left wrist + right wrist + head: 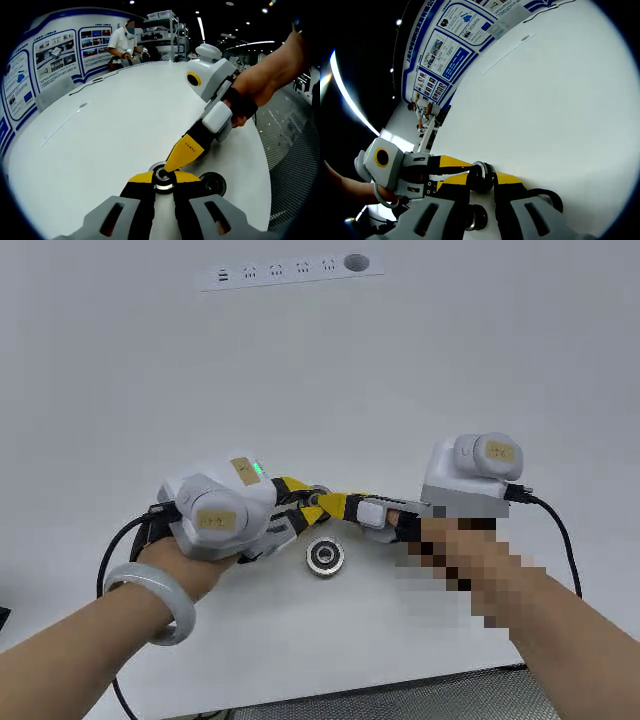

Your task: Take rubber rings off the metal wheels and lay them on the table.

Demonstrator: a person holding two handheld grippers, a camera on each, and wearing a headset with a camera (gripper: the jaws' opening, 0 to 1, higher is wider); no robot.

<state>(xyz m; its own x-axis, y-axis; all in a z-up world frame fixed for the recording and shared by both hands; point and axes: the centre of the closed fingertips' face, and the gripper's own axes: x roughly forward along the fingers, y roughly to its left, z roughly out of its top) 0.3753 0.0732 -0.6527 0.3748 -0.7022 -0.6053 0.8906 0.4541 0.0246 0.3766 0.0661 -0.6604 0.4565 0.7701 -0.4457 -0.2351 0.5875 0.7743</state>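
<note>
Left gripper (302, 498) and right gripper (482, 180) both pinch the same 1 wheel (161, 176) mid-table (400, 390). The 2nd wheel (325, 556) lies flat just nearer.

In the head view the bare left forearm (70, 650) rises from the lower left corner and the right forearm (570, 630) from the lower right, bringing the grippers tip to tip at the middle of the frame. The left gripper (303, 496), level and pointing right, has its yellow jaws clamped on a metal wheel (162, 176). The right gripper (326, 508), pointing left, pinches the same wheel's rim.
</note>
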